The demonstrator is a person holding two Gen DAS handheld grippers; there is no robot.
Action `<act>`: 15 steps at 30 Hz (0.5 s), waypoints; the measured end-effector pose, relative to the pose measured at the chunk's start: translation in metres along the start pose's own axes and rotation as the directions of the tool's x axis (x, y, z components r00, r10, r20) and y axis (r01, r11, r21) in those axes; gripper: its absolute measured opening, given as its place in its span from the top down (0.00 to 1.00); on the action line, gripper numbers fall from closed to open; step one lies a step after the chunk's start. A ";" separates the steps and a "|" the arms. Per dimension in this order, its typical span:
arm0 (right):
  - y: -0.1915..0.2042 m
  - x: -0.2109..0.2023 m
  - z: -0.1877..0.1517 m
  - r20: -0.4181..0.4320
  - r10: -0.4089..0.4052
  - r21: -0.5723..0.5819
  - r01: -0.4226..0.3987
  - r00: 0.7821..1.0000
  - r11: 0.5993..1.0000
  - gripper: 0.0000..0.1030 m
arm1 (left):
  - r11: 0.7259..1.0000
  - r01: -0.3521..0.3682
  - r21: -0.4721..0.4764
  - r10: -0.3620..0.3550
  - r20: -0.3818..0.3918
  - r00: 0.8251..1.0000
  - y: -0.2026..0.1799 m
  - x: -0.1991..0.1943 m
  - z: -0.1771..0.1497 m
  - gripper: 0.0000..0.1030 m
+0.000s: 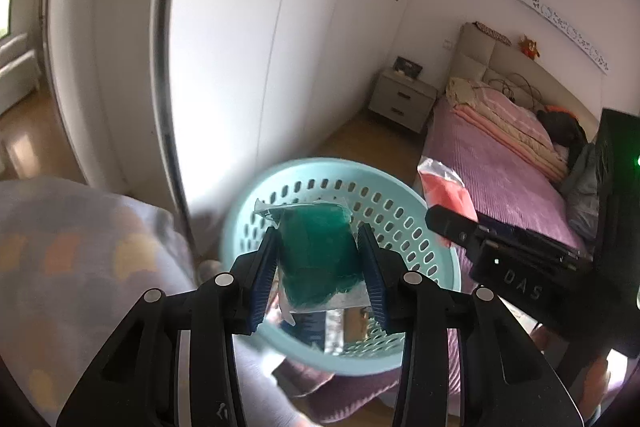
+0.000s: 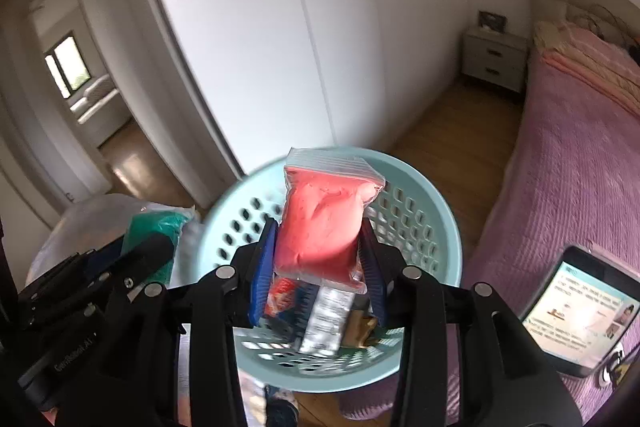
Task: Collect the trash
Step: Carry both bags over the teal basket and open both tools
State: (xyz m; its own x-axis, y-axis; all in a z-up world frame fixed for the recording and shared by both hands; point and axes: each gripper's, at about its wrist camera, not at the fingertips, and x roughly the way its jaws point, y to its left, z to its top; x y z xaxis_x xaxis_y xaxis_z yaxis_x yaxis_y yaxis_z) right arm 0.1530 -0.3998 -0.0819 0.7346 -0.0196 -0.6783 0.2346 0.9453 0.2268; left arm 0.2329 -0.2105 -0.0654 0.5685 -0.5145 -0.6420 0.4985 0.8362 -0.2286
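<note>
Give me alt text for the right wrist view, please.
The right hand-held gripper grips a clear bag of pink dough above a pale blue perforated basket already holding wrappers. A purple bed lies right, white wardrobes behind.

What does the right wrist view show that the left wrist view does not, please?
Only the right wrist view shows the lit phone lying on the purple bedspread, the doorway into another room, and the right gripper shut on the red bag from close up. Only the left wrist view shows the left gripper clamped on the green bag between its pads, the orange toy on the headboard, and a patterned sleeve. Both show the pale blue basket with wrappers inside, the white wardrobe, the nightstand and the bed.
</note>
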 end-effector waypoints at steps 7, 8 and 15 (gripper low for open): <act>-0.025 0.020 -0.002 -0.041 -0.006 0.066 0.009 0.999 0.998 0.62 | 1.000 0.020 -0.005 -0.020 -0.033 0.999 -0.005 0.034 0.002 0.44; -0.027 0.022 -0.002 -0.044 -0.004 0.071 0.007 0.999 0.997 0.61 | 1.000 0.025 -0.012 -0.025 -0.031 0.999 -0.003 0.033 0.001 0.35; -0.035 0.024 0.003 -0.047 0.002 0.099 0.002 0.999 0.995 0.44 | 0.999 0.028 -0.043 -0.029 -0.013 1.000 0.008 0.023 -0.002 0.26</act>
State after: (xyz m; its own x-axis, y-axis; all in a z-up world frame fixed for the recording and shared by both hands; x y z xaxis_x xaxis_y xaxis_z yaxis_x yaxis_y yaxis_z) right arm 0.1647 -0.4343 -0.1037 0.7045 -0.0020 -0.7097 0.2983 0.9082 0.2935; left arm 0.2486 -0.2157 -0.0832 0.5452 -0.5356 -0.6449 0.4855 0.8289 -0.2779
